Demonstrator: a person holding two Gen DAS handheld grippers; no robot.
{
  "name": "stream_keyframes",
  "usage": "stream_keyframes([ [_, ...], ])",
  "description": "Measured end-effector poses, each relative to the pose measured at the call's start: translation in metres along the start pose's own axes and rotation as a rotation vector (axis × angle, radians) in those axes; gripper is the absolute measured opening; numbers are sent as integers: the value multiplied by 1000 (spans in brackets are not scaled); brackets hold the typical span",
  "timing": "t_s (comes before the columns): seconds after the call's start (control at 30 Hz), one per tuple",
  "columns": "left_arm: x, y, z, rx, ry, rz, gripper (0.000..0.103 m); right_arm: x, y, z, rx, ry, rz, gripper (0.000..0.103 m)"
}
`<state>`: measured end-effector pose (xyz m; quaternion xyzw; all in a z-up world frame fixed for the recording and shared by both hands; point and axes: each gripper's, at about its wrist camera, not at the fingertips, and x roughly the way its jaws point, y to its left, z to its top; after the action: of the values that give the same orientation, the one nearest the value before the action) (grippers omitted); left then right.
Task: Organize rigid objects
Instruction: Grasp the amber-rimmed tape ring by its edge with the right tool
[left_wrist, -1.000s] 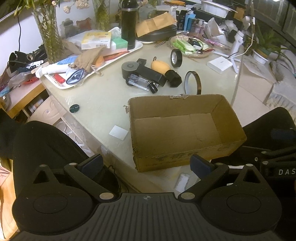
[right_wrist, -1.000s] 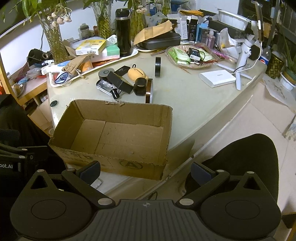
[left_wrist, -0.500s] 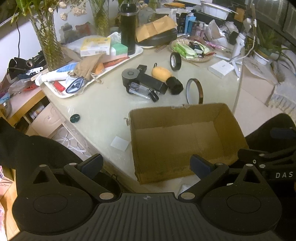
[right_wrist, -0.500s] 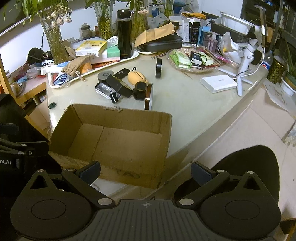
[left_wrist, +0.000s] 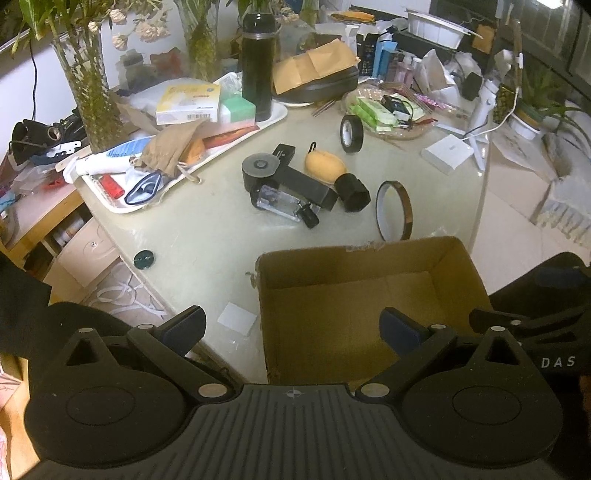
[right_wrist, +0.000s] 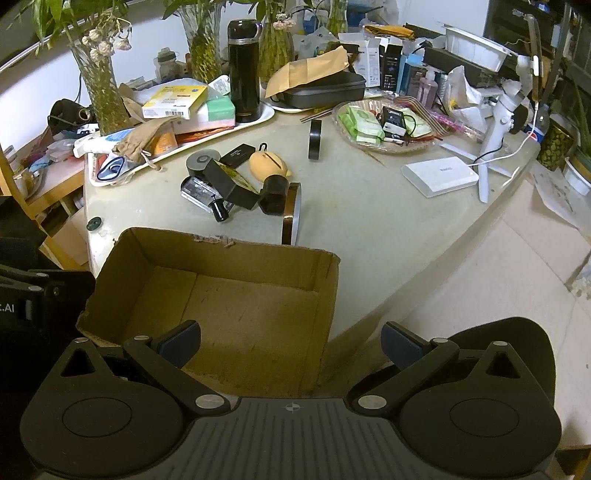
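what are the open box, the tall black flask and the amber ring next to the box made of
Box: corrugated cardboard, matte brown, with a frayed torn rim.
Flask: probably metal under glossy black paint; it shows bright highlights and a silvery band near the cap.
Amber ring: likely a roll of translucent film tape, thin, shiny, standing on edge.

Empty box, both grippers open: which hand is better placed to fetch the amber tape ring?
Right, probably. The amber tape ring stands just beyond the cardboard box, nearly straight ahead of the right gripper; it sits rightward of the left gripper.

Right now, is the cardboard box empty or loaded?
Empty: the cardboard box shows only its bare brown floor in both wrist views, nothing inside.
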<state>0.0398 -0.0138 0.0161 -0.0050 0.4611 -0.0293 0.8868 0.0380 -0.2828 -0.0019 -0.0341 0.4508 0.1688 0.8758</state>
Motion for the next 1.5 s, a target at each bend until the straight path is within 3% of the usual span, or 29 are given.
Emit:
stream_keyframes([
  [0.93, 39, 22, 55, 2, -46, -14, 103, 52, -50, 69, 69, 1, 91, 103],
  [1.4, 69, 29, 68, -7, -36, -32, 103, 96, -37, 90, 38, 0, 139, 102],
  [1.5, 75, 29, 70, -7, -30, -38, 103, 107, -33, 93, 31, 0, 143, 94],
])
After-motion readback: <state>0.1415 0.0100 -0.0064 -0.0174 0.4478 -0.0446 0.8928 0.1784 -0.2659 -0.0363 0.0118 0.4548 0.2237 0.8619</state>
